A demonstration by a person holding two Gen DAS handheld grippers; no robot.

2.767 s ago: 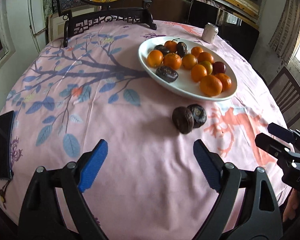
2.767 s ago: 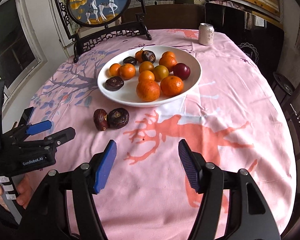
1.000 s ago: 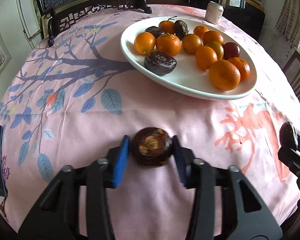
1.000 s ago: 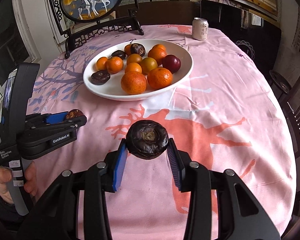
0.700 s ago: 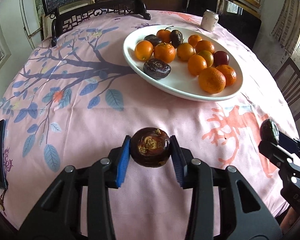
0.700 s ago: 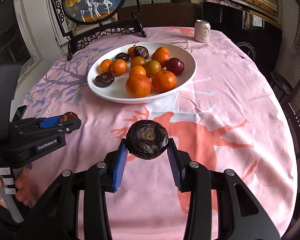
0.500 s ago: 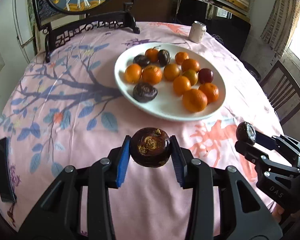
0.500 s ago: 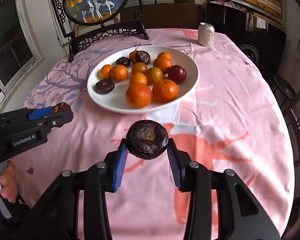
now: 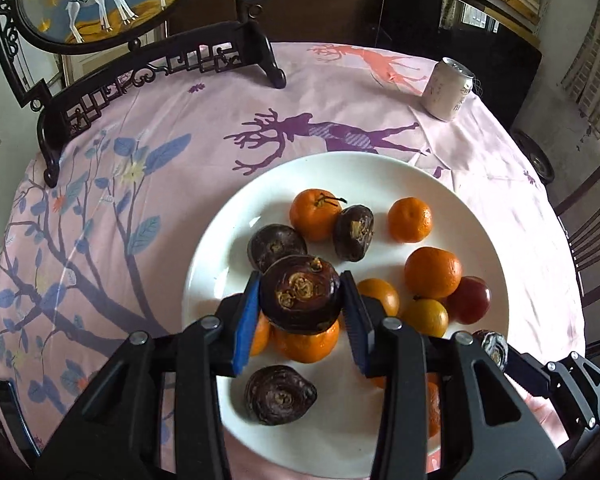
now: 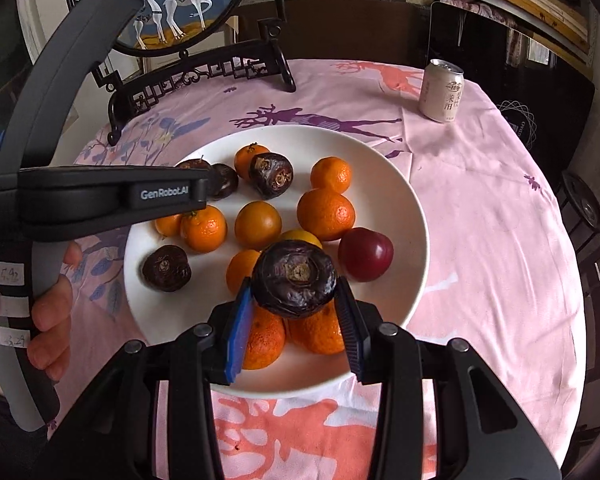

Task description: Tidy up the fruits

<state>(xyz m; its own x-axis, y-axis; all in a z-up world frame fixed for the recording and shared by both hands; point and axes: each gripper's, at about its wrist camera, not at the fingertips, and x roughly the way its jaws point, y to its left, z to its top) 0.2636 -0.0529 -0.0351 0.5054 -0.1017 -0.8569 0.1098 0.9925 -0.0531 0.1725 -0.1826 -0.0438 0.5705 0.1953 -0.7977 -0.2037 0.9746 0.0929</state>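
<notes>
Left wrist view. The left hand-held gripper (image 9: 300,312) is clamped on a dark, wrinkled fruit (image 9: 300,298), blue pads pressing its two sides, scarred stem end turned toward the camera. The fruit is roughly round and slightly flattened, so no long axis governs its release. It hangs above the near-left part of the white plate (image 9: 220,248), directly over an orange (image 9: 306,342) and just short of a dark fruit in the plate (image 9: 276,246). Another dark fruit (image 9: 278,398) lies below the jaws, toward the camera. Bare plate shows to the left of the held fruit; a drop there appears to be the free spot, whereas a straight descent would meet the orange. At the lower right edge the right hand-held gripper (image 9: 496,350) enters, a dark fruit between its tips.

Right wrist view. The right hand-held gripper (image 10: 294,320) is closed on a second dark fruit (image 10: 294,278), stem end facing the camera. It hovers over the near rim side of the plate (image 10: 404,208), above two oranges (image 10: 316,330), with a red plum (image 10: 366,254) just to its right. The left hand-held gripper (image 10: 204,188) crosses from the left over the plate's far side. Judged from this, each hand is already over the plate; open plate lies ahead and to the right of the right hand's fruit, beyond the plum. A can (image 10: 442,90) stands well apart on the cloth-covered counter (image 10: 500,240).
</notes>
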